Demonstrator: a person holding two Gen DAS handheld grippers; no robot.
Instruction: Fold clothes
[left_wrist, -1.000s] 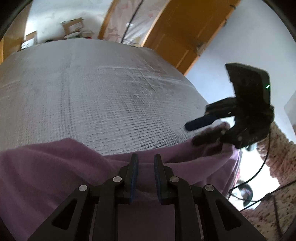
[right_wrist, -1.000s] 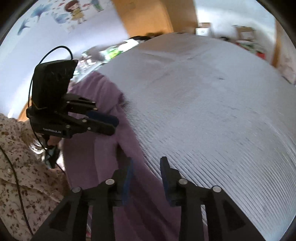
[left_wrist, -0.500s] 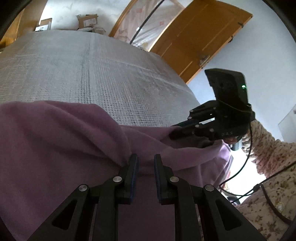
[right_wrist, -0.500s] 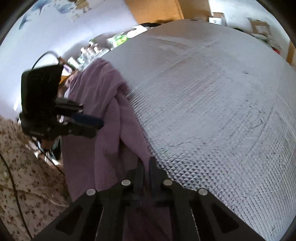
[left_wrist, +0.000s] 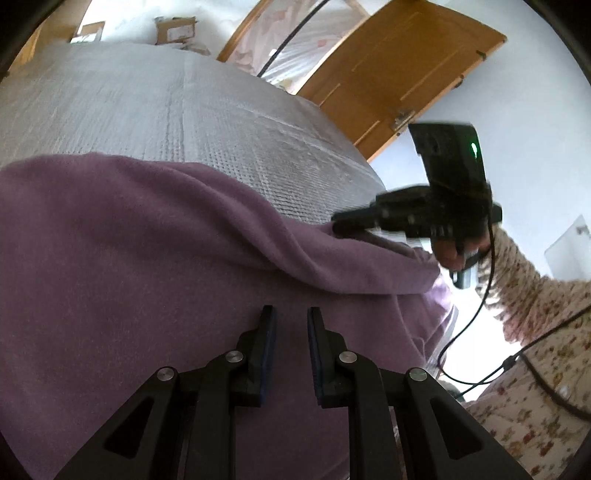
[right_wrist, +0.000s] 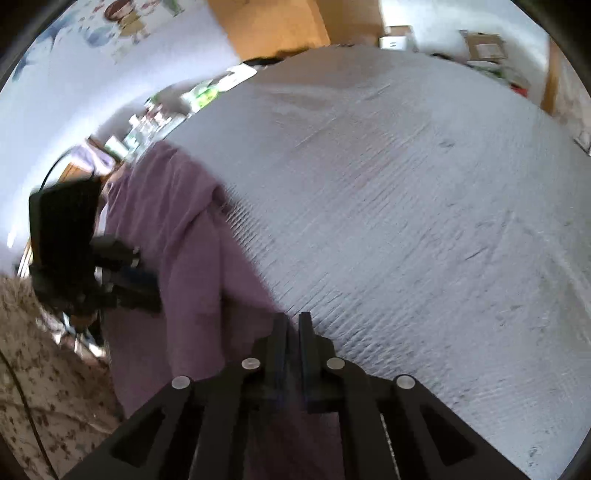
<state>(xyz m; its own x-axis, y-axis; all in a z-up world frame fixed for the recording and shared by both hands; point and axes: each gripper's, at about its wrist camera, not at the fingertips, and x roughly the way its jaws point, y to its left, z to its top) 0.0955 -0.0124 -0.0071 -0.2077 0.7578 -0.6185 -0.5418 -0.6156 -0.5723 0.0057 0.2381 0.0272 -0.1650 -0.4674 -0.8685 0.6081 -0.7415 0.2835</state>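
While left tongs (left_wrist: 291, 321) sit part open, gripping nothing, purple garment (left_wrist: 129, 258) lies beneath and ahead on the grey bed (left_wrist: 147, 110); right tongs (left_wrist: 341, 225) bite its far-right edge. Right view: right tongs (right_wrist: 293, 321) clamped on garment edge (right_wrist: 184, 240), left tongs (right_wrist: 147, 291) far left.

Each fisheye camera sits just behind its own tongs and looks forward along them, close above the purple garment (left_wrist: 155, 258). The left wrist view faces across the grey quilted bed (left_wrist: 147, 110) toward an open wooden door (left_wrist: 399, 70) and takes in the right tongs (left_wrist: 338, 225). The right wrist view faces across the same bed toward a decorated wall (right_wrist: 110, 33) and shows the left tongs (right_wrist: 153, 291). Both share garment and bed.
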